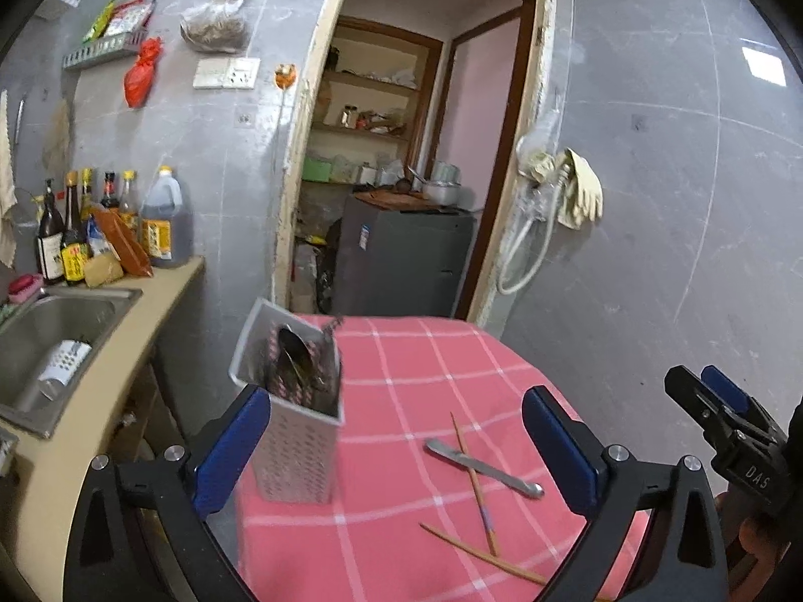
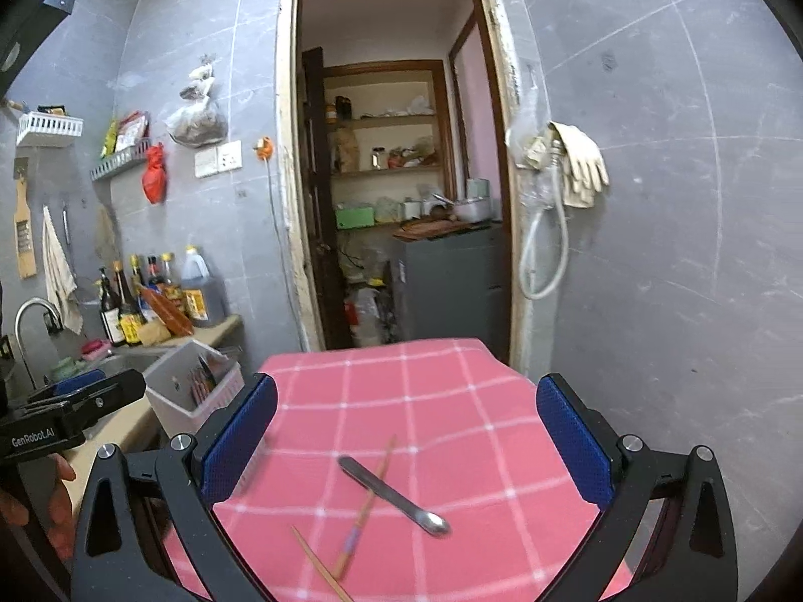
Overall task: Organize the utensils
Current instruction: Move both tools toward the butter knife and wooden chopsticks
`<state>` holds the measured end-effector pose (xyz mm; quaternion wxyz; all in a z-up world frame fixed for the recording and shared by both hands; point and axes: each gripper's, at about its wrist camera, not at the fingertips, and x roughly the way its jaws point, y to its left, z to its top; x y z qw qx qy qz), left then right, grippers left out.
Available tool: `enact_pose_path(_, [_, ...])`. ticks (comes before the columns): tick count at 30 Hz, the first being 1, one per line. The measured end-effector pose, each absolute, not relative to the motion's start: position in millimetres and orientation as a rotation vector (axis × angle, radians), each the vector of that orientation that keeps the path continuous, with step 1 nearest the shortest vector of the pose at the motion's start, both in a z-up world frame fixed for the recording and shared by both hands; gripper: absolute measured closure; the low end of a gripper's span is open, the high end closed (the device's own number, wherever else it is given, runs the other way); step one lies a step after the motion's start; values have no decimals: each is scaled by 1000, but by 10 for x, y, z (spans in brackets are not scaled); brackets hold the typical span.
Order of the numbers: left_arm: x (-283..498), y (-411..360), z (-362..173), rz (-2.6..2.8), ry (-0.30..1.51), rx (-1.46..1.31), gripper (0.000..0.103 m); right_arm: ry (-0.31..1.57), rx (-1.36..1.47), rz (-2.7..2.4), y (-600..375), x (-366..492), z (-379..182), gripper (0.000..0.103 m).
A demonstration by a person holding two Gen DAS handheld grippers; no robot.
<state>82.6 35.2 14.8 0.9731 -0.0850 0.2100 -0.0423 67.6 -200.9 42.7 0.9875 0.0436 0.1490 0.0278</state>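
A grey perforated utensil holder (image 1: 293, 416) stands at the left edge of the table with the pink checked cloth (image 1: 426, 366), with utensils inside; it also shows in the right wrist view (image 2: 193, 394). A metal knife (image 1: 484, 469) lies across two wooden chopsticks (image 1: 474, 484) on the cloth, also seen in the right wrist view as the knife (image 2: 394, 496) and chopsticks (image 2: 364, 511). My left gripper (image 1: 396, 451) is open, its left finger beside the holder. My right gripper (image 2: 406, 446) is open above the knife and chopsticks.
A counter with a steel sink (image 1: 55, 346) and several sauce bottles (image 1: 75, 236) runs along the left. A doorway (image 2: 396, 175) opens behind the table onto shelves and a grey cabinet. Gloves and a hose (image 2: 572, 170) hang on the right wall.
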Motion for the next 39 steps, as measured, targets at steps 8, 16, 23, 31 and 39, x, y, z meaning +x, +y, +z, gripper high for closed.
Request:
enact_pose_path(8, [766,196,-220,-105,527,-202,2,387,86,13,-2249,572,149,1])
enact_pose_path(16, [800,15,-527,-125,635,-219,2,486,86,6,-2463,648,-172,1])
enact_pose_path(23, [896,-123,-807,-120,726,-269,2,571,83,52,-2657,877,-451,1])
enact_pose_path(31, [1089,-261,-1112,-130,842,-407,10,707,88,198,-2818,1357,-804,1])
enact_pose_path(39, [1270,-425,-1356,-128,932,-503,33,816,49,402,-2733,1866,-1076,20])
